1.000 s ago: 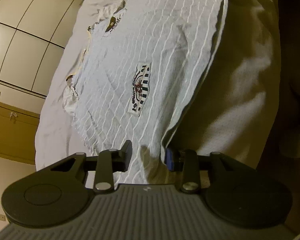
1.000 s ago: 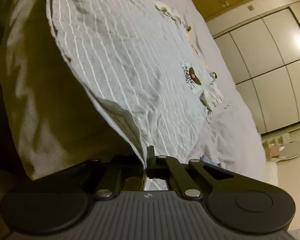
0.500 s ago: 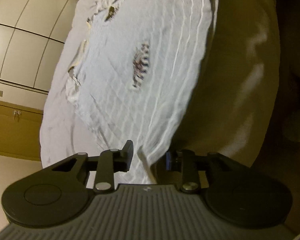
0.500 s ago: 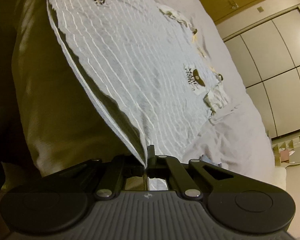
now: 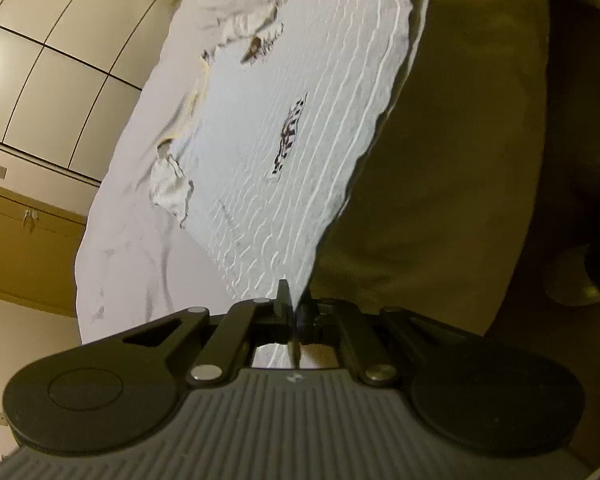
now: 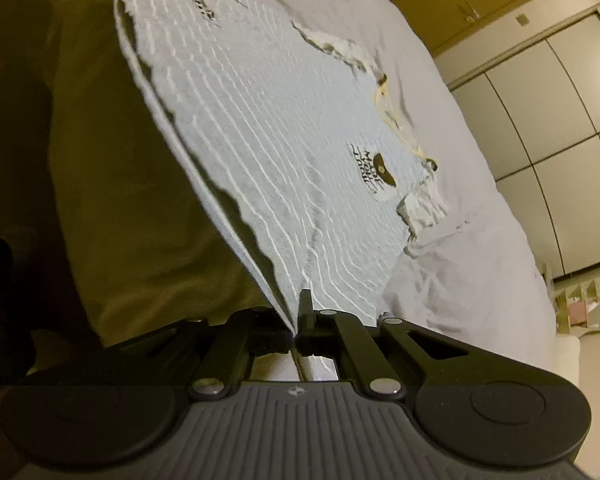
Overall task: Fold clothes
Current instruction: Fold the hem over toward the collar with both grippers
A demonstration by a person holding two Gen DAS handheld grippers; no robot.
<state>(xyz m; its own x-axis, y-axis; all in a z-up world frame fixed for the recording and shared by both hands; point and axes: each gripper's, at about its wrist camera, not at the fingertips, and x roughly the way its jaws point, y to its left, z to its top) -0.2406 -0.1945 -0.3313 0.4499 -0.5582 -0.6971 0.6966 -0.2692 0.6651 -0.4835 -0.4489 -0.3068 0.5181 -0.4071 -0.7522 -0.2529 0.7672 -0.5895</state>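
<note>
Since a second ago the left gripper (image 5: 290,308) has closed its jaws on the striped shirt (image 5: 284,128) hem; the right gripper (image 6: 300,316) stays clamped on its corner. Both corners lift — hem raised at frame bottom, collar resting on the bed (image 6: 480,264) upper right — probably ready to fold over.

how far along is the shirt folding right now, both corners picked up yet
Done: the striped shirt is spread on the bed, and both hem corners are gripped. In hand: the left tongs and right tongs are each shut on a corner, the hem lifted off the bed. Left: no fold shows yet; the collar end lies flat and the sleeve is bunched.
</note>
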